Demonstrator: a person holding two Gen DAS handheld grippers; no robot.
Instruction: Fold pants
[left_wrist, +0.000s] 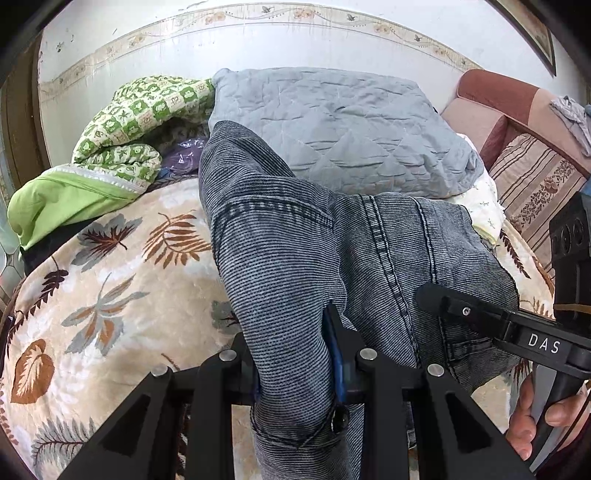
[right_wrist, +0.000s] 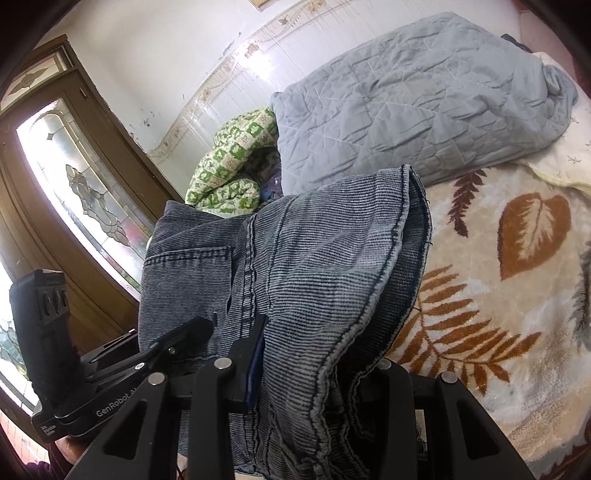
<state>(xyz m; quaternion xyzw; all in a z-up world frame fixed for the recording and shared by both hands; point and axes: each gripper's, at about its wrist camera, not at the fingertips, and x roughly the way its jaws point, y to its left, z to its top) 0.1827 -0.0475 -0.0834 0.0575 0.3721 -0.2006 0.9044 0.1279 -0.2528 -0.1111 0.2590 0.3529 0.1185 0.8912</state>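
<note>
Grey-blue ribbed denim pants (left_wrist: 295, 240) lie doubled over on the leaf-print blanket (left_wrist: 110, 280). My left gripper (left_wrist: 295, 369) is shut on the pants near the buttoned waistband, cloth bunched between its fingers. My right gripper (right_wrist: 310, 369) is shut on the pants (right_wrist: 314, 258) at a hemmed edge that drapes over its fingers. The right gripper (left_wrist: 436, 299) also shows in the left wrist view, close at the right, on the cloth. The left gripper (right_wrist: 199, 328) shows at the lower left of the right wrist view.
A folded grey quilt (left_wrist: 343, 125) lies just beyond the pants. A green patterned quilt (left_wrist: 140, 122) is bunched at the back left by the wall. A pink striped sofa (left_wrist: 528, 177) stands to the right. A glass-paned wooden door (right_wrist: 74, 184) is at the left.
</note>
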